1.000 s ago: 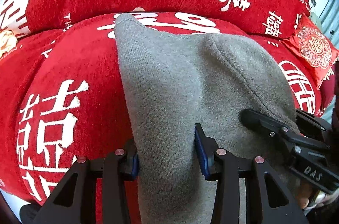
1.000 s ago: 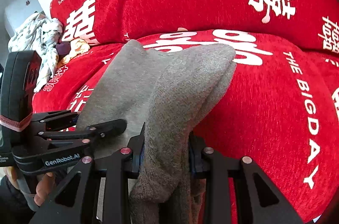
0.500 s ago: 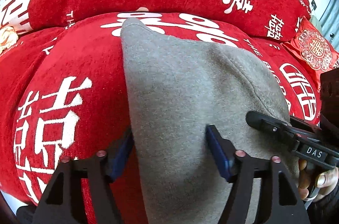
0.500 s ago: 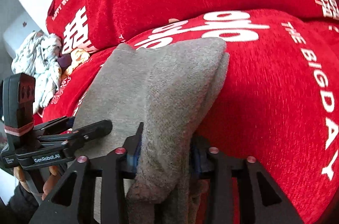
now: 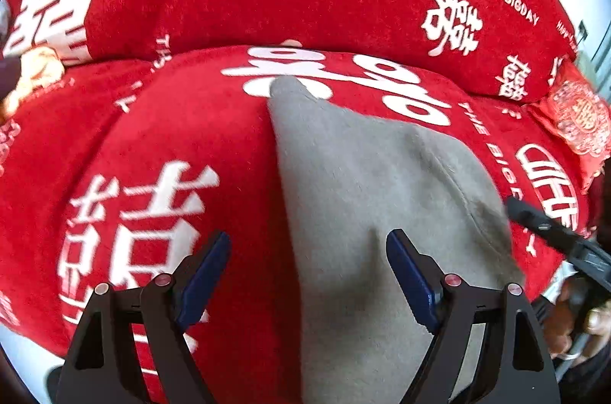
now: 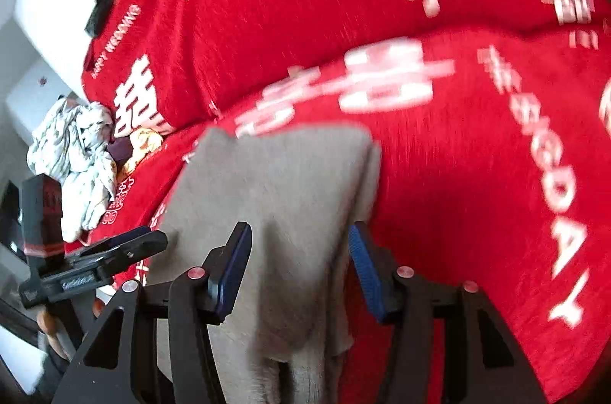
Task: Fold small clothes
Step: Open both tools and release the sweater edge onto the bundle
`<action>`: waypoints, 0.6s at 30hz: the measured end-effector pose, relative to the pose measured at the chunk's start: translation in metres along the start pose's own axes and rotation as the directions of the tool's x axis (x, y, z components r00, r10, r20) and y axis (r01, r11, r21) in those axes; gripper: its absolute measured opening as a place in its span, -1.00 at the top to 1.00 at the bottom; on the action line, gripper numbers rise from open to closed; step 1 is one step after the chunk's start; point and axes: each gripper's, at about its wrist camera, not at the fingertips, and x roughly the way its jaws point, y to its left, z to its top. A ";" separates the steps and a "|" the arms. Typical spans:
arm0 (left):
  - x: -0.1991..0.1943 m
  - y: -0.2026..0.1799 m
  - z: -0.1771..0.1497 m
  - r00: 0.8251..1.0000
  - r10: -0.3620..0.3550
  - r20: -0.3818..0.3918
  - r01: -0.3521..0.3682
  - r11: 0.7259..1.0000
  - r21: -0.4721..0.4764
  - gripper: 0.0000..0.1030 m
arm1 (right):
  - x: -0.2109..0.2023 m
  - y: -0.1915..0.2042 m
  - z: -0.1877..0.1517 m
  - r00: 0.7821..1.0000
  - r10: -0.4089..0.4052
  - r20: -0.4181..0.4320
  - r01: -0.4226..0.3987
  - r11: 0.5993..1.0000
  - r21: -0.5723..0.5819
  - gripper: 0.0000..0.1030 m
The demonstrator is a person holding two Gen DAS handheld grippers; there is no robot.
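A folded grey garment (image 5: 366, 197) lies flat on the seat of a sofa under a red cover (image 5: 183, 121) printed with white characters. The left gripper (image 5: 309, 274) has just been opening and stands spread wide over the garment's left edge, its blue pads clear of the cloth. The right gripper (image 6: 298, 274) has also just been opening; its jaws straddle the garment's right edge, and no pad presses on it.
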 end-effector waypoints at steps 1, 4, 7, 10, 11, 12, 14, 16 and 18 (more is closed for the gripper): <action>0.004 -0.002 0.005 0.999 0.038 -0.012 -0.038 0.999 0.017 -0.64 | -0.002 0.008 0.004 1.000 0.002 0.004 -0.002 0.999 -0.042 -0.12; 0.015 -0.006 0.020 0.996 0.087 -0.036 -0.085 0.995 0.047 -0.64 | 0.005 0.034 0.013 0.998 0.042 -0.037 -0.047 0.986 -0.162 -0.12; 0.027 -0.008 0.028 0.992 0.114 -0.053 -0.110 0.991 0.075 -0.64 | 0.027 0.052 0.017 0.993 0.048 -0.104 -0.073 0.964 -0.255 -0.11; 0.037 -0.006 0.032 0.989 0.133 -0.068 -0.126 0.988 0.091 -0.64 | 0.052 0.044 0.023 0.989 -0.005 -0.149 -0.035 0.965 -0.260 -0.11; 0.041 -0.005 0.033 0.988 0.134 -0.076 -0.127 0.987 0.094 -0.64 | 0.058 0.038 0.026 0.988 -0.009 -0.155 -0.030 0.969 -0.244 -0.11; 0.043 -0.004 0.034 0.988 0.135 -0.078 -0.127 0.987 0.096 -0.64 | 0.062 0.031 0.029 0.987 -0.010 -0.159 -0.026 0.974 -0.226 -0.11; 0.047 -0.004 0.034 0.987 0.137 -0.080 -0.128 0.986 0.104 -0.64 | 0.067 0.018 0.034 0.986 -0.006 -0.165 -0.027 0.980 -0.197 -0.11; 0.051 -0.004 0.035 0.987 0.137 -0.082 -0.128 0.986 0.109 -0.64 | 0.067 0.010 0.035 0.986 0.005 -0.167 -0.036 0.983 -0.180 -0.11; 0.056 -0.004 0.036 0.987 0.136 -0.087 -0.126 0.986 0.110 -0.64 | 0.069 0.006 0.036 0.986 0.002 -0.168 -0.034 0.982 -0.184 -0.11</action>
